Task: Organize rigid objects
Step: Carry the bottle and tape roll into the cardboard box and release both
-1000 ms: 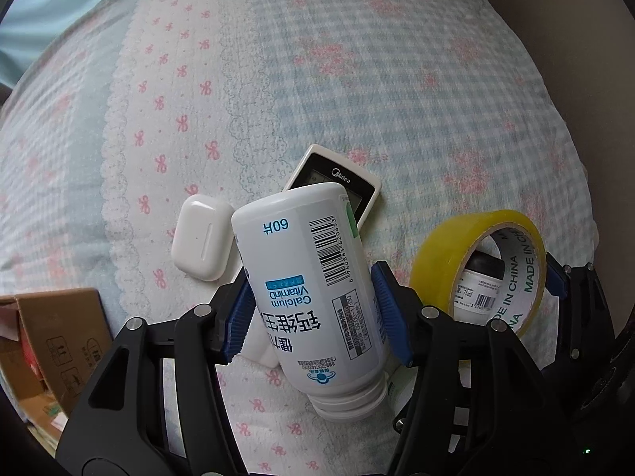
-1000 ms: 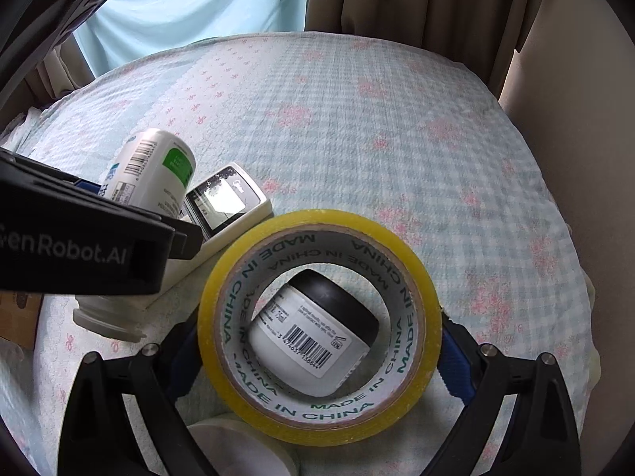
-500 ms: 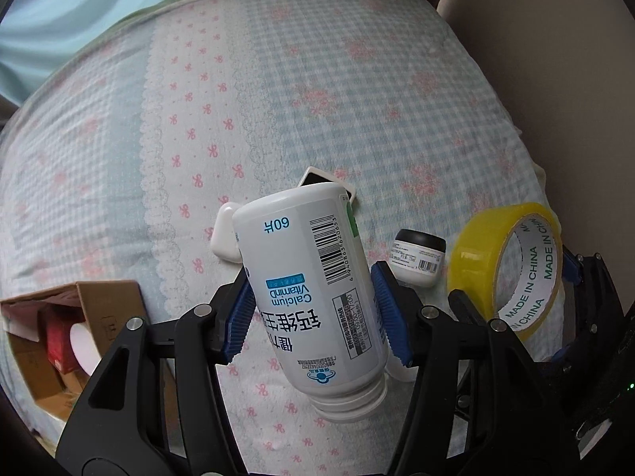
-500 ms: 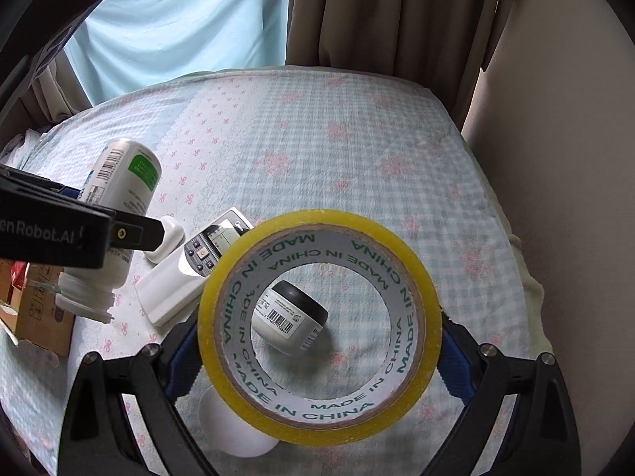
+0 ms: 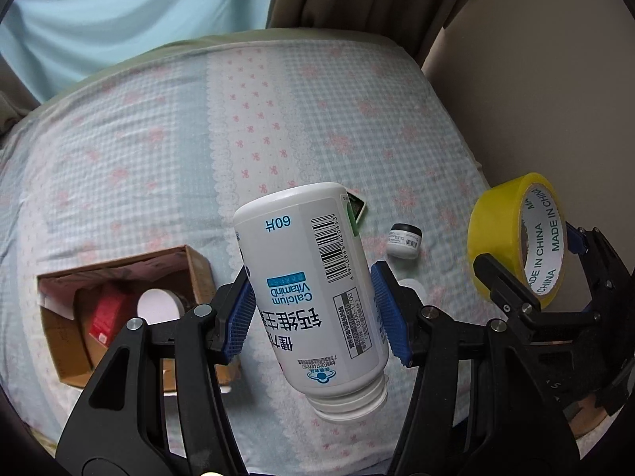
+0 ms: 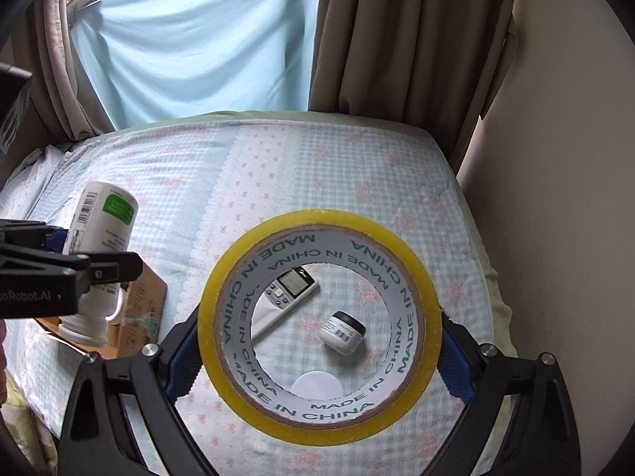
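Now both claws higher above bed [image 5: 166, 127] than moment ago: left claw [image 5: 313, 309] clamps vitamin bottle [image 5: 313, 277], right claw [image 6: 317, 341] clamps yellow tape roll [image 6: 416, 277]; cardboard box [image 5: 190, 261] likely next.

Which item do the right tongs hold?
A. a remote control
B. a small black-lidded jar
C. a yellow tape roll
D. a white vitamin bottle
C: the right tongs clamp the yellow tape roll by its sides, while the bottle sits in the left tongs, and the remote and jar lie on the bed, seen through the roll's hole.
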### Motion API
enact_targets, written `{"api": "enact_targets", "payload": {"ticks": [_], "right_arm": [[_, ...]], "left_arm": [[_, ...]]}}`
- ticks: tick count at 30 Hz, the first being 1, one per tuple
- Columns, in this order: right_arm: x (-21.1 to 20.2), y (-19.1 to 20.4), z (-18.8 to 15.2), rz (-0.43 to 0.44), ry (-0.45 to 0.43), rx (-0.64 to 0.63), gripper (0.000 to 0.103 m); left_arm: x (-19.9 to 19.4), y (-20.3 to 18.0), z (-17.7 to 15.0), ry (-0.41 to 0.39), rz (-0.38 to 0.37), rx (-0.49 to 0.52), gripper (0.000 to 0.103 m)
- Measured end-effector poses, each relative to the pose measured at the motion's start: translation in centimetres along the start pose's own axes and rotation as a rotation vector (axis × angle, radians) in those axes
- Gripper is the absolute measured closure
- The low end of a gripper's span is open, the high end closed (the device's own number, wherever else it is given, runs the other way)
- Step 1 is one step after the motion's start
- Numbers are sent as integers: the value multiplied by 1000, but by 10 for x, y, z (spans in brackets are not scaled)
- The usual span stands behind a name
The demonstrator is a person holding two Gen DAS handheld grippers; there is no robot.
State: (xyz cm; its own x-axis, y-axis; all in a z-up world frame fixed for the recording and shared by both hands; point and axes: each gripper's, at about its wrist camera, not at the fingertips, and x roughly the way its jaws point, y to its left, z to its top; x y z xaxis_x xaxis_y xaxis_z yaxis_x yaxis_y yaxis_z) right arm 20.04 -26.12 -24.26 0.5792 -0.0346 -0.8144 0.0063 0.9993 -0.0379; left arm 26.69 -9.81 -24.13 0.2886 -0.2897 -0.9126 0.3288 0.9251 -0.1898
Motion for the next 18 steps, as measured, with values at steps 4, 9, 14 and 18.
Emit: {"api": "enact_targets", "payload": {"ticks": [4, 9, 14, 18], "right_arm": [[-32, 43, 17, 18, 29, -6, 7], [-48, 98, 21, 68, 31, 14, 7], [-44, 151, 19, 152, 63, 47, 7], [-30, 196, 16, 187, 113, 20, 7]], "left_arm": [[-38, 44, -21, -22, -2, 9, 50], [-71, 104, -45, -54, 12, -7, 51], [-90, 174, -67, -71, 43, -70, 51], [-96, 227, -81, -74, 70, -128, 51]]}}
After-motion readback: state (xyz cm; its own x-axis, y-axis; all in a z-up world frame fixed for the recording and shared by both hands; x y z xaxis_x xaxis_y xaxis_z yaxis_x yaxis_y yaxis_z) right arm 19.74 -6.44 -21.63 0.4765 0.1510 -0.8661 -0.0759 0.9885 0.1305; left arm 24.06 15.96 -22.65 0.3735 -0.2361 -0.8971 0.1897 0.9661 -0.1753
